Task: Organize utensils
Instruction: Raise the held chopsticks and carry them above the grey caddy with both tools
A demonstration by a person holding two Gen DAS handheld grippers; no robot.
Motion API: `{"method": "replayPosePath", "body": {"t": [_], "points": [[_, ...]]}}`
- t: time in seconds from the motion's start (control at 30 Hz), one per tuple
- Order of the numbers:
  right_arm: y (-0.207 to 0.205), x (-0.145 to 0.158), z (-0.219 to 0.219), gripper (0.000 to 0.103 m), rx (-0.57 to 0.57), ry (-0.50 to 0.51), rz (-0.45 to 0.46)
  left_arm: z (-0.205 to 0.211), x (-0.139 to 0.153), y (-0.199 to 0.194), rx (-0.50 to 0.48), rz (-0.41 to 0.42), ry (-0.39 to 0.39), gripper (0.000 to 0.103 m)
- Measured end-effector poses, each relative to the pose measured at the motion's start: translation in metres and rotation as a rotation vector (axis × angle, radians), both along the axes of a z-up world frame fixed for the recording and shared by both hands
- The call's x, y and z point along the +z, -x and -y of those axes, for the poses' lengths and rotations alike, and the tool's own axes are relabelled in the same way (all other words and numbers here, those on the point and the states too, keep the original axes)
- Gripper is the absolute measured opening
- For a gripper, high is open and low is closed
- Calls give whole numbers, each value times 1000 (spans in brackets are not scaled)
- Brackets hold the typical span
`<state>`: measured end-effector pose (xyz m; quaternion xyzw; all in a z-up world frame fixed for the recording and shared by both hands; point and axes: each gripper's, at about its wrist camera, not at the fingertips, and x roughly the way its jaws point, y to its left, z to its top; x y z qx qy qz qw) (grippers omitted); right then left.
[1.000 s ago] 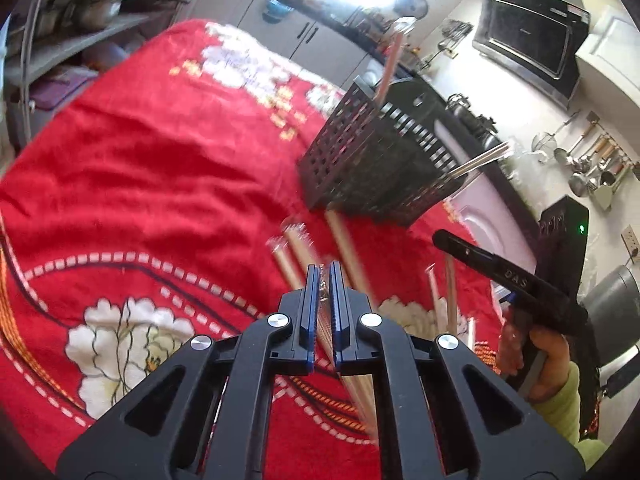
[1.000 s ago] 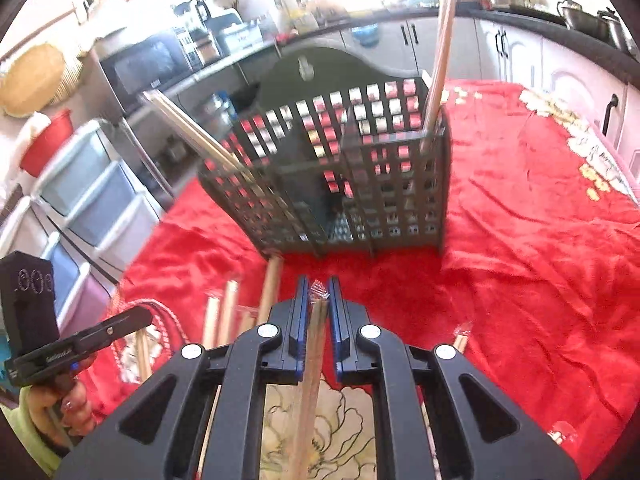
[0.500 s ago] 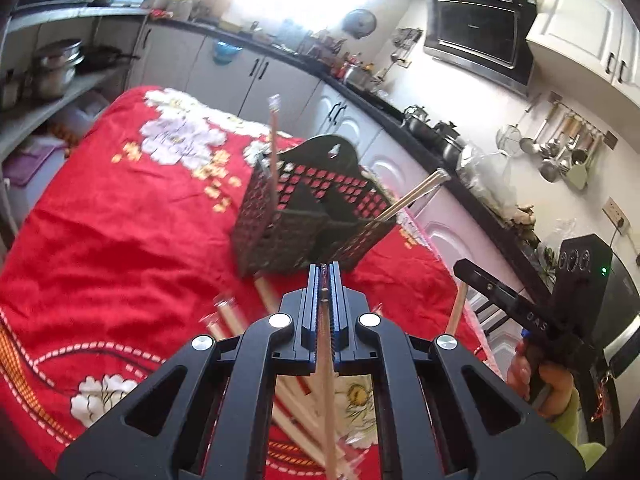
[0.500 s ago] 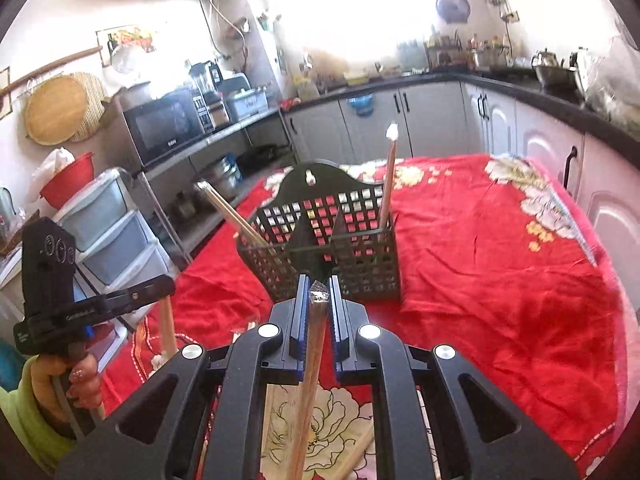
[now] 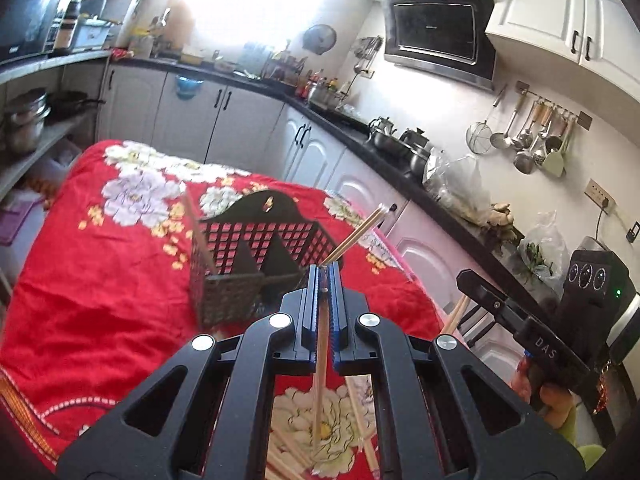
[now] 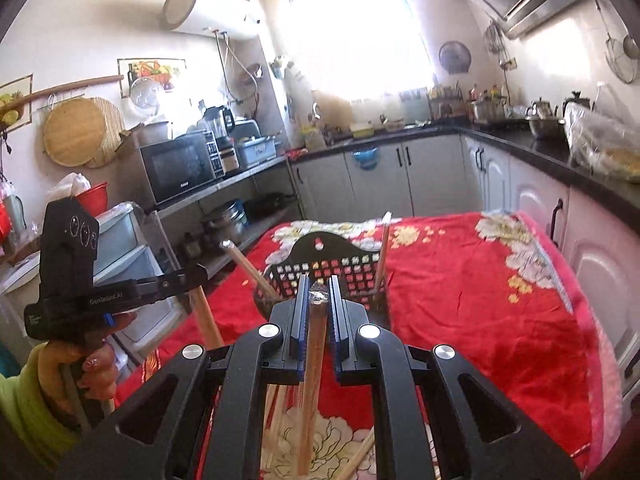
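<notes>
"DAS" in white letters on the black body of the right tongs (image 5: 544, 350), "GenRobot.AI" in white letters on the black body of the left tongs (image 6: 106, 300), a small unreadable brand mark on the microwave (image 6: 180, 168)

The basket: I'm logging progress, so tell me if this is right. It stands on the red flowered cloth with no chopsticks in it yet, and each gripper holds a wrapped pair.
Not quite. The basket already holds chopsticks: one pair stands at its right end and another leans out at its left, as the right wrist view shows. The rest holds: it stands on the red cloth, and the left gripper and right gripper each grip a pair.
</notes>
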<state>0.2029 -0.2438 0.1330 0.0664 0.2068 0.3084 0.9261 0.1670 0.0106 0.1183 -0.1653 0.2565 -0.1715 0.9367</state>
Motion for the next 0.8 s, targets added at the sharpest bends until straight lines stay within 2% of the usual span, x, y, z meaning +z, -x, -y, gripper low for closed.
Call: {"method": "replayPosePath", "body": {"t": [0.47, 0.8], "points": [[-8, 24, 7, 9, -47, -27, 72, 13, 43, -21, -10, 91, -16, 2], [-23, 47, -11, 9, -44, -28, 119, 3, 75, -36, 25, 152, -5, 2]]}}
